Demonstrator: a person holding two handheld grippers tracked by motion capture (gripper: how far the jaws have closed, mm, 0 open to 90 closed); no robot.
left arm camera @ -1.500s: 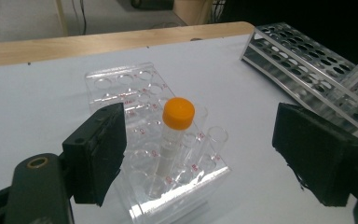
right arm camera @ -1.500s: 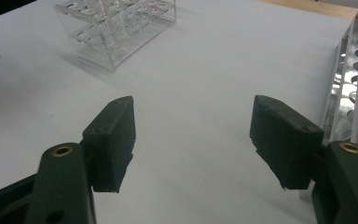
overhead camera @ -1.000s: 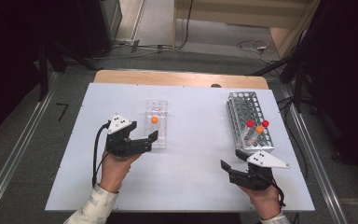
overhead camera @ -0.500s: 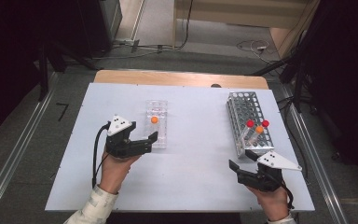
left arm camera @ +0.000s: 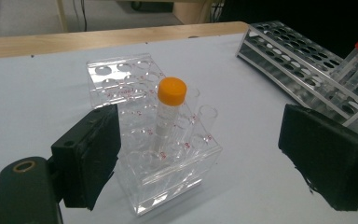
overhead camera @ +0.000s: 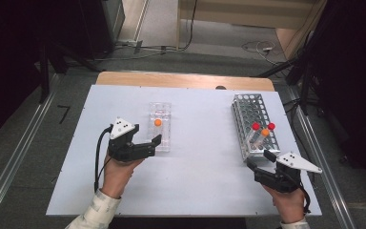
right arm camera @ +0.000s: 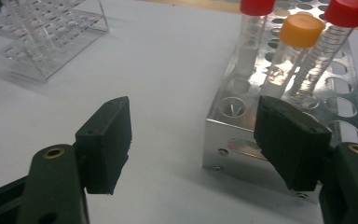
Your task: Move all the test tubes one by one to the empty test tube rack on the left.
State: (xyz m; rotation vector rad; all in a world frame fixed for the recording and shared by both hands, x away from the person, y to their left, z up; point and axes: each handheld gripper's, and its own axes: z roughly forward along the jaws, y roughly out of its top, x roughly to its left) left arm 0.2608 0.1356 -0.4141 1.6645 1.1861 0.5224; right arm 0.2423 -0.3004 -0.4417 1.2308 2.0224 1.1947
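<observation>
A clear plastic rack [overhead camera: 160, 136] stands left of the table's middle with one orange-capped tube [overhead camera: 157, 122] upright in it. My left gripper [overhead camera: 155, 144] is open at the rack's near end. In the left gripper view the rack's near corner [left arm camera: 168, 182] sits between the wide-apart jaws of that gripper [left arm camera: 205, 158], with the tube [left arm camera: 170, 112] just beyond. A metal rack [overhead camera: 248, 112] at the right holds two red-capped tubes [overhead camera: 256, 126] and an orange-capped tube [overhead camera: 265, 132]. My right gripper [overhead camera: 259, 160] is open just before that rack's near end [right arm camera: 242, 140], with nothing between its jaws [right arm camera: 193, 135].
The white table top [overhead camera: 205, 176] ends in a wooden strip [overhead camera: 181, 80] at the far side. Metal rails run along the floor on both sides. Cables lie on the floor beyond the table. The metal rack has several free holes [right arm camera: 340, 105].
My right gripper has shifted to the right along the table's near side, staying open. The left gripper and both racks have kept still.
</observation>
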